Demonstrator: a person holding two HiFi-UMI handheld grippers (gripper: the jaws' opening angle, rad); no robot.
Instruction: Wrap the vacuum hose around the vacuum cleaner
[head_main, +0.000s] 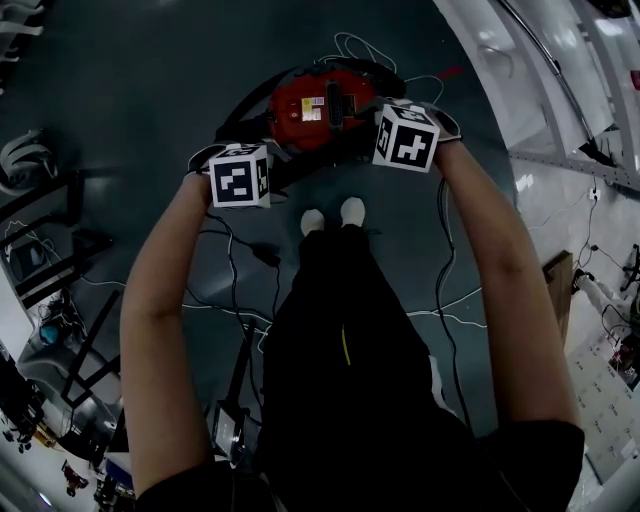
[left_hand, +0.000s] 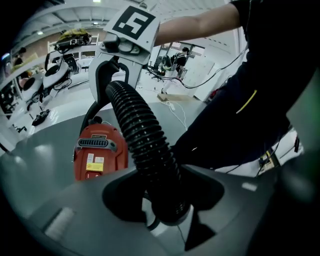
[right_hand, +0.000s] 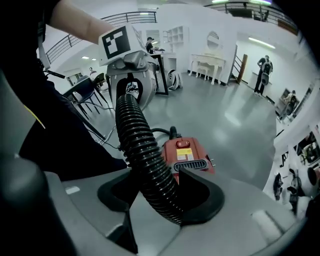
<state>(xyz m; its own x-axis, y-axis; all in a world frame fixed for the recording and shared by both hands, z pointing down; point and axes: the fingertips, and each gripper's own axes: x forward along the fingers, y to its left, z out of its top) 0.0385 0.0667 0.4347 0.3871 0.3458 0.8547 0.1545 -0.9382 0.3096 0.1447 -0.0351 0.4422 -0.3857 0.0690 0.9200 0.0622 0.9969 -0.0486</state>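
head view shows the grey floor (head_main: 130, 90) strewn with loose cables (head_main: 240, 290) that trail past my shoes (head_main: 335, 215), which stand just this side of the vacuum cleaner (head_main: 310, 110). racks and gear crowd the left edge, and a white railing runs down the right. right gripper view shows a white table (right_hand: 210, 65) and people (right_hand: 262, 75) far off across the hall, well apart from my work.

the vacuum cleaner is a squat red body sitting on the floor, with a black grille, yellow and white labels and a red switch on top. its grille end faces me. the vacuum hose (left_hand: 145, 145) is black, ribbed and glossy. part of it curls round the far side of the red body. the stretch i hold runs across from one hand to the other, arching up above the machine.

my left gripper (left_hand: 165, 200) has its fingers (left_hand: 205, 192) clenched on the vacuum hose. my right gripper (right_hand: 160, 192) has its fingers (right_hand: 201, 195) grasping the same hose further along. both tilt steeply down toward the floor.
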